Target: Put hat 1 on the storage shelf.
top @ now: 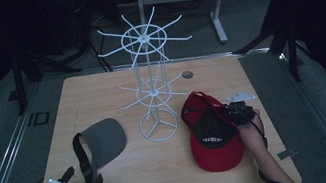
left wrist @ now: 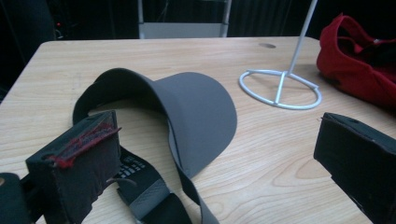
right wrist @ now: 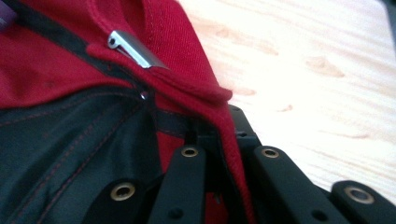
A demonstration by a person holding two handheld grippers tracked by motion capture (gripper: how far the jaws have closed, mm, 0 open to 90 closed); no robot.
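A red cap [top: 215, 140] with a black lining lies upside down at the table's right. My right gripper [top: 237, 110] is shut on the red cap's rim [right wrist: 219, 119]; a metal buckle [right wrist: 135, 50] shows just beyond. A grey visor [top: 103, 141] with a black strap [left wrist: 140, 186] lies at the left. My left gripper [top: 77, 180] stands open at the front left corner. Its jaws straddle the strap end without touching the visor [left wrist: 196, 116]. One of its pads [left wrist: 81, 161] is frayed red.
A white wire hat rack [top: 150, 78] stands at the table's middle, its ring base [left wrist: 280, 88] between the two hats. A small dark hole [top: 187, 74] marks the wooden tabletop [top: 100, 92] behind it. Stands and table legs fill the dark floor beyond.
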